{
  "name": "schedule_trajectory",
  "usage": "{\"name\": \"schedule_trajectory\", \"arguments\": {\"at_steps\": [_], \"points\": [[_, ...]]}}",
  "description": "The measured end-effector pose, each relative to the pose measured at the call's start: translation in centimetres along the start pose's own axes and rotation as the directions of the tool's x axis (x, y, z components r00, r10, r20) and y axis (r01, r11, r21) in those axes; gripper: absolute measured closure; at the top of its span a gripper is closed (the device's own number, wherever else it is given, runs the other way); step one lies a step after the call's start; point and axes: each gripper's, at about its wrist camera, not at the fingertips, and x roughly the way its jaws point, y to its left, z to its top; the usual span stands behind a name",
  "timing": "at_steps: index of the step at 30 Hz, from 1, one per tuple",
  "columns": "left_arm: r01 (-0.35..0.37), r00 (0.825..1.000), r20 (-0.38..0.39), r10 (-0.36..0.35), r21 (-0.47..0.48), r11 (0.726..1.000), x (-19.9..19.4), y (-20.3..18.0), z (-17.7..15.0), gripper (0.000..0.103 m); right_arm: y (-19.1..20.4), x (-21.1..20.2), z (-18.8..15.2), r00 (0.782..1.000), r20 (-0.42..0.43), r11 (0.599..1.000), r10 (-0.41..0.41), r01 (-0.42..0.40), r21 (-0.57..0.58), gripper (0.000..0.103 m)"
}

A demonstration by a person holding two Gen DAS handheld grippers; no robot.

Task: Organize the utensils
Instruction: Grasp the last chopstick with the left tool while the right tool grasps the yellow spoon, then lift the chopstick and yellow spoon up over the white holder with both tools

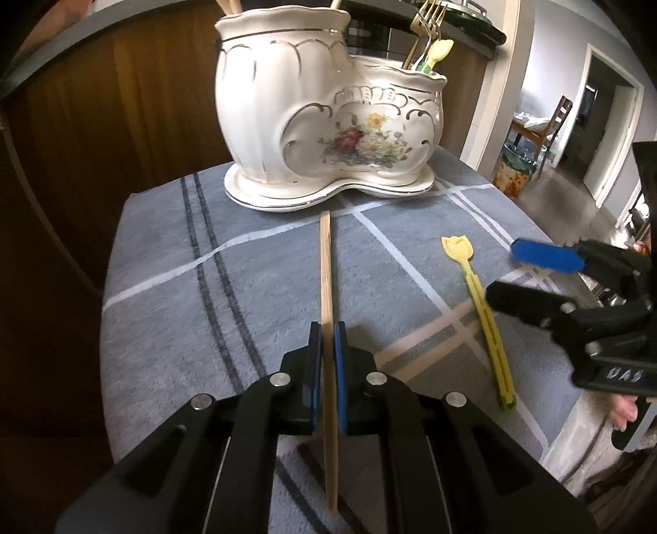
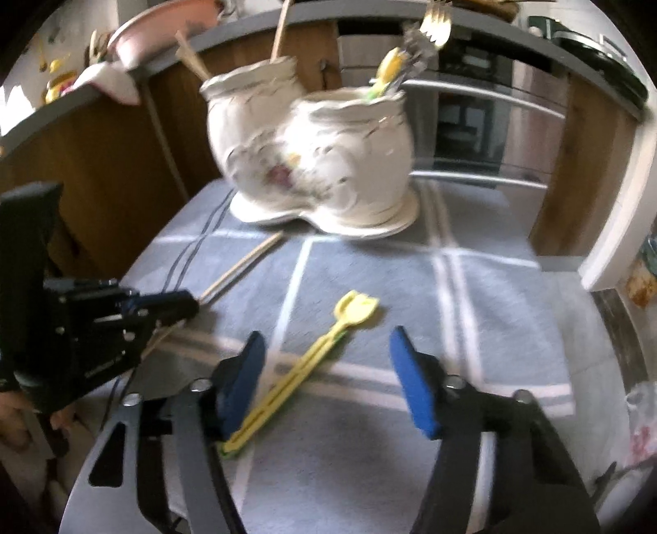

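A white floral ceramic holder (image 1: 324,119) with two compartments stands at the far end of the table; it also shows in the right wrist view (image 2: 316,160). Its tall compartment holds chopsticks, its low one gold forks (image 1: 427,20) and a yellow utensil. My left gripper (image 1: 327,341) is shut on a bamboo chopstick (image 1: 325,267) that lies pointing toward the holder. A yellow plastic spoon (image 1: 476,287) lies to the right on the cloth, also seen in the right wrist view (image 2: 312,361). My right gripper (image 2: 328,349) is open, hovering just over the spoon's handle.
The table is covered by a grey plaid cloth (image 1: 172,263). A wooden cabinet (image 1: 102,102) and a dark counter stand behind. The table's right edge drops to a floor with a doorway and chair (image 1: 554,123) beyond. An oven front (image 2: 484,123) is behind the holder.
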Motion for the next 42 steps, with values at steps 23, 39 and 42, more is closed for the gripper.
{"name": "schedule_trajectory", "arguments": {"at_steps": [23, 39, 42], "points": [[-0.005, 0.998, -0.065, 0.007, 0.021, 1.000, -0.3, -1.1, -0.7, 0.096, -2.2, 0.8, -0.3, 0.987, -0.160, 0.996, -0.026, 0.012, -0.089, 0.078], [-0.029, 0.996, -0.080, 0.034, 0.058, 0.998, 0.2, -1.6, 0.0, 0.097, -1.7, 1.2, 0.3, 0.991, -0.131, 0.994, -0.008, -0.006, -0.113, 0.092], [0.015, 0.999, -0.053, -0.012, 0.044, 0.999, -0.4, -1.0, -0.1, 0.097, -1.7, 0.5, 0.4, 0.995, -0.098, 0.994, -0.001, -0.010, -0.109, 0.092]]}}
